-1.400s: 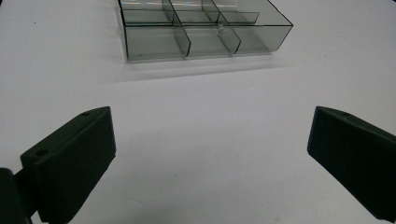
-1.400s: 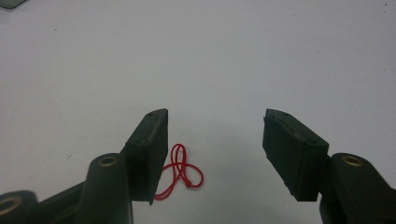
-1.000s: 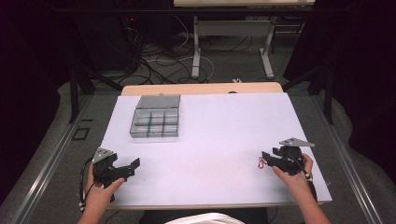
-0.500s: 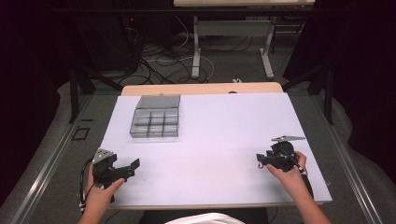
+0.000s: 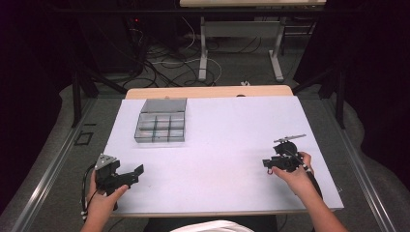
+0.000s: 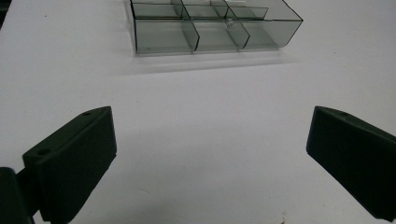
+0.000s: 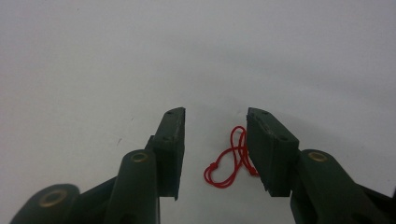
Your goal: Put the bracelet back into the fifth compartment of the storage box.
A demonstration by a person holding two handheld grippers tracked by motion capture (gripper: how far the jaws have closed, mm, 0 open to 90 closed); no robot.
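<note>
The right gripper [image 7: 215, 154] is held low over the table [image 5: 227, 130], its jaws partly apart with a clear gap, and a red string [image 7: 229, 163] is seen lying loose in that gap, closer to the right-hand jaw than to the other and partly hidden behind it. Nothing is gripped yet. In the high view the right gripper [image 5: 270, 163] is placed near the table's right edge with the string [image 5: 267, 170] just under its tips. The left gripper [image 6: 210, 154] is spread wide and empty, with bare table between its jaws and a clear box [image 6: 210, 25] of compartments well ahead of them; in the high view this gripper [image 5: 130, 175] is parked near the front left corner, well apart from the box [image 5: 161, 126]. The likeliest failure is judged to be a missed pinch: the string is thin and flat on the surface, so it may be passed over if the jaws are closed above it. Because it sits off-centre, it may be pushed aside by the nearer jaw. A single loop may also be caught, leaving the rest dangling and liable to slip free.
</note>
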